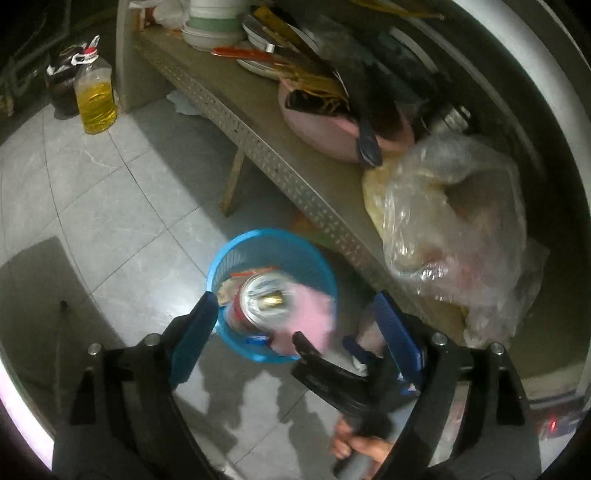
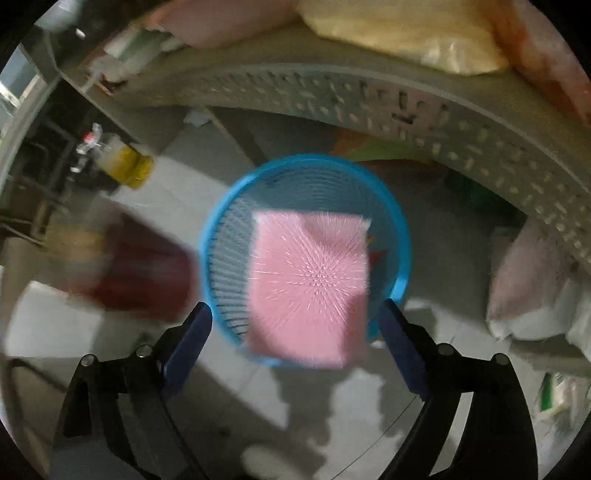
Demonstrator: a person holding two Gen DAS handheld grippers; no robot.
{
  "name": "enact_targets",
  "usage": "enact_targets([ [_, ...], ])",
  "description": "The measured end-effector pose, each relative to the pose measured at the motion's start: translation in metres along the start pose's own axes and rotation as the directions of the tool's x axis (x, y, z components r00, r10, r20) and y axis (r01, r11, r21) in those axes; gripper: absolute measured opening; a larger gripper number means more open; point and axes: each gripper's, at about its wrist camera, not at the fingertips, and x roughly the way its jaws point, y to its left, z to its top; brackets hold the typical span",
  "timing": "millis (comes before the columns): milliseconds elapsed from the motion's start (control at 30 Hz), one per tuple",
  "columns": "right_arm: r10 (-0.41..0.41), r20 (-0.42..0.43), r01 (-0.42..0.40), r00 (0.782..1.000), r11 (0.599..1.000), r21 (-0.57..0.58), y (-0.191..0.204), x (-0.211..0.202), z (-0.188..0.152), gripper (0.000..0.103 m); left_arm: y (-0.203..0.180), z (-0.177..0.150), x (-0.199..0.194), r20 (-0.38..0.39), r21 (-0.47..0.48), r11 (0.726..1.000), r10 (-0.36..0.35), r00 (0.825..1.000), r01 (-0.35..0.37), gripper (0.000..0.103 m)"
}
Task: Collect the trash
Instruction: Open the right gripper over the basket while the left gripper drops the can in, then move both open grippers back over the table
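Grey floor tiles [image 1: 122, 206] run beneath a perforated beige shelf [image 1: 258, 147], and on them stands a blue slatted basket [image 1: 236, 254], the bin for the trash. Over its mouth is a pink sheet [image 2: 310, 288], blurred, its lower edge reaching past the basket's near rim in the right wrist view; whether it is in the air or already resting on the contents cannot be told. Beside it in the basket lies a silver can [image 1: 266, 299] end-on, with scraps of paper under it. The right gripper [image 2: 295, 325] hangs above the basket with its blue fingers [image 2: 192, 339] spread wide on either side of the sheet, touching nothing. The left gripper [image 1: 295, 317] is likewise spread wide and empty, its fingers flanking the basket from above, with the right tool's black body and the person's hand [image 1: 362, 446] showing between them. On the shelf sit a crumpled clear plastic bag [image 1: 454, 229], a pink bowl [image 1: 325, 125] and stacked dishes [image 1: 214, 26]. Well apart, by the shelf's end, stands a bottle of yellow oil [image 1: 94, 99].
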Motion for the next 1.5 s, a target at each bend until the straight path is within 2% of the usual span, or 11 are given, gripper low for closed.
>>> enact_targets([
  [100,-0.023,-0.009,0.023,1.0,0.999,0.033,-0.012,0.018,-0.002,0.088,0.001,-0.005,-0.016,0.015,-0.01,0.999,-0.039,0.999,0.039,0.082],
  [267,-0.005,0.022,0.004,1.0,0.997,0.077,-0.026,0.007,-0.014,0.088,-0.002,-0.02,-0.068,0.09,0.043,0.998,-0.053,0.995,0.049,0.082],
  [567,0.021,0.106,-0.021,0.994,1.0,0.003,-0.019,-0.06,-0.056,0.088,0.01,-0.08,-0.162,0.191,0.054,0.998,-0.036,0.981,0.026,0.082],
  [700,0.046,0.119,-0.036,0.992,0.996,-0.083,-0.001,-0.093,-0.079,0.088,0.014,-0.115,-0.205,0.24,0.073,0.996,-0.063,0.969,0.047,0.082],
  [800,0.089,0.143,-0.061,0.986,0.98,-0.191,0.017,-0.122,-0.096,0.088,0.025,-0.156,-0.238,0.285,0.102,0.995,-0.027,0.958,-0.002,0.082],
  [933,0.174,0.146,-0.124,0.974,0.947,-0.297,0.041,-0.161,-0.112,0.088,0.057,-0.204,-0.276,0.336,0.061,0.998,-0.003,0.942,-0.018,0.082],
  [1167,0.307,0.15,-0.22,0.94,0.878,-0.424,0.094,-0.22,-0.122,0.088,0.146,-0.271,-0.338,0.459,-0.183,0.98,0.155,0.875,-0.078,0.082],
  [1300,0.39,0.109,-0.297,0.914,0.829,-0.474,0.13,-0.238,-0.128,0.088,0.196,-0.281,-0.352,0.463,-0.299,0.946,0.258,0.848,-0.125,0.081],
  [1400,0.434,0.079,-0.335,0.897,0.787,-0.518,0.161,-0.247,-0.136,0.088,0.217,-0.27,-0.349,0.458,-0.298,0.932,0.328,0.826,-0.205,0.076],
  [1433,0.441,0.075,-0.339,0.894,0.777,-0.531,0.169,-0.249,-0.138,0.088,0.223,-0.264,-0.345,0.443,-0.305,0.924,0.353,0.824,-0.231,0.074],
  [1500,0.45,0.069,-0.341,0.89,0.76,-0.553,0.183,-0.254,-0.142,0.088,0.241,-0.247,-0.332,0.387,-0.314,0.912,0.378,0.841,-0.265,0.069],
])
